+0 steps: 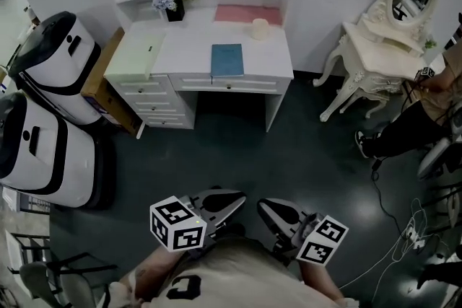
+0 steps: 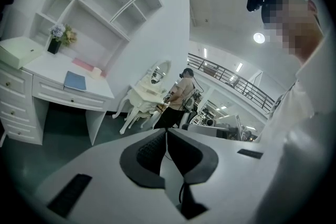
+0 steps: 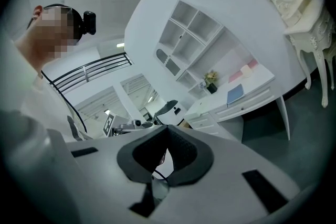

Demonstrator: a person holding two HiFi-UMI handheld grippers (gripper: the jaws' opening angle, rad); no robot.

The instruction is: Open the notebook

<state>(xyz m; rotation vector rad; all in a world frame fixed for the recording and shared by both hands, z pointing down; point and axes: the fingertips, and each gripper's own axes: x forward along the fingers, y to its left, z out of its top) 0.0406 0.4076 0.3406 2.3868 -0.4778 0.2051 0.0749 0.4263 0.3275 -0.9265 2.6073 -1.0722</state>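
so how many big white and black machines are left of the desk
2. One machine stands near the desk's left end; the other is nearer the camera, below it in the head view. More may be off frame.

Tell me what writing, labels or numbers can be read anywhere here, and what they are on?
Shirt: one large dark shape like "C", partly cut off, uncertain.
Two cubes: black and white square patterns only, no letters.
Blue notebook: nothing readable on its cover.
Pale green box: small dark mark, too small to read.
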